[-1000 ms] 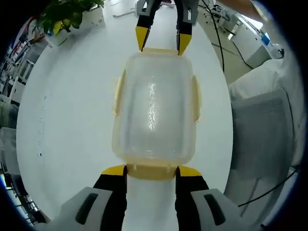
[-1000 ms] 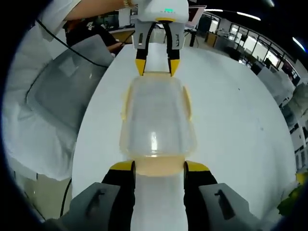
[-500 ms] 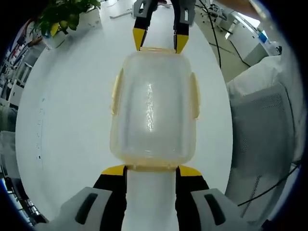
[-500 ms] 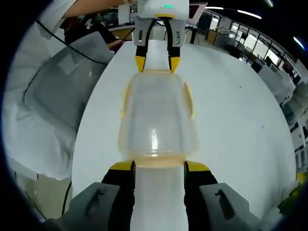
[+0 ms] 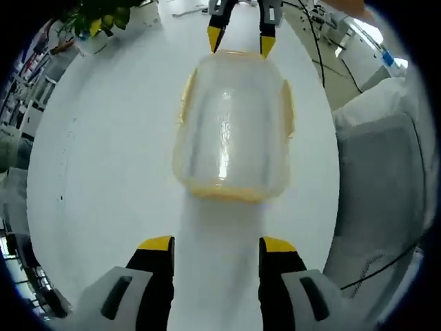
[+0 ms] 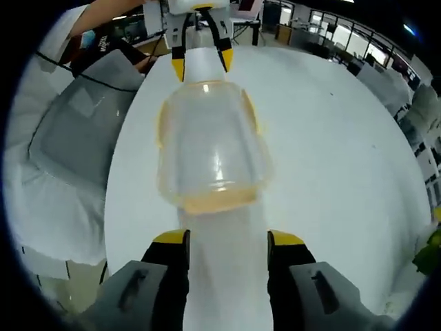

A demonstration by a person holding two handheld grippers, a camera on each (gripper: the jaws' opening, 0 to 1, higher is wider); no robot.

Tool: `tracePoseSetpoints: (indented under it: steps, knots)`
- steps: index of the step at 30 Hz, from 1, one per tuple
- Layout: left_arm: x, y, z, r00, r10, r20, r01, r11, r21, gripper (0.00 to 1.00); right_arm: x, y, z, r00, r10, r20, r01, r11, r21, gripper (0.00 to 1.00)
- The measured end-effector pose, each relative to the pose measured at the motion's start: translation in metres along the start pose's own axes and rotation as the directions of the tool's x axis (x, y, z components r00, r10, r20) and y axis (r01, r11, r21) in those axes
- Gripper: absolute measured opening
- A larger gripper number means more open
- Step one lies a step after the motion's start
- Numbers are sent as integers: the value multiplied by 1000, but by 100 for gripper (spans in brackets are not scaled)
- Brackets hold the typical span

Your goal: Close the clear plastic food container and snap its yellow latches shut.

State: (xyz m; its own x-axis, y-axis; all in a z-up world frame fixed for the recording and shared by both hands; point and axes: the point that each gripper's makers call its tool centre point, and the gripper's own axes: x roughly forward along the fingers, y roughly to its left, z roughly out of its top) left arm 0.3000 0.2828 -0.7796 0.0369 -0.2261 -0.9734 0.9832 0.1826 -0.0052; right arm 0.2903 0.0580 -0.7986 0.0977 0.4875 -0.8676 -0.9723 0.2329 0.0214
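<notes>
Change: a moment earlier my left hand-held gripper [image 5: 214, 243] had its jaws at the near end latch of the container [image 5: 233, 127], one jaw either side of it; by this moment the jaws stood clear of it, with bare worktop [image 5: 103, 172] between tips and container. My right hand-held gripper [image 6: 227, 238] showed the same retreat from the opposite end.
Meaning: I judged both end latches pressed down and released. The lid sat flat on the body, with no visible gap at the rim.
Container: lay on the white worktop between my two hand-held grippers, long axis running from one to the other. Clear walls, apparently empty.
Latches: near end latch [image 5: 229, 192] lay folded against the wall. Side latches [image 5: 186, 96] appeared as yellow strips along the long edges; I could not tell from these views whether they were snapped or merely hanging.
Left hand-held gripper: jaws spread, holding nothing, touching nothing.
Right hand-held gripper: jaws likewise apart and unloaded, tips short of the container end.
Cross-check: the left gripper view showed the right one at the far end, jaws parted, tips near the far edge; contact there unclear.
Next: I expected to check the side latches.
</notes>
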Motion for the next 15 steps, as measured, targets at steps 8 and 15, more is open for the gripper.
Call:
tracePoseSetpoints:
  steps: [8, 15]
  knots:
    - [-12, -3, 21, 992, -48, 118, 91, 914, -395, 53, -14, -1, -18, 993, 15, -118, 2, 989, 146, 37]
    - [-14, -4, 26, 988, -61, 143, 147, 675, -724, 41, -31, -12, 2, 1000, 3, -22, 8, 877, 480, 28]
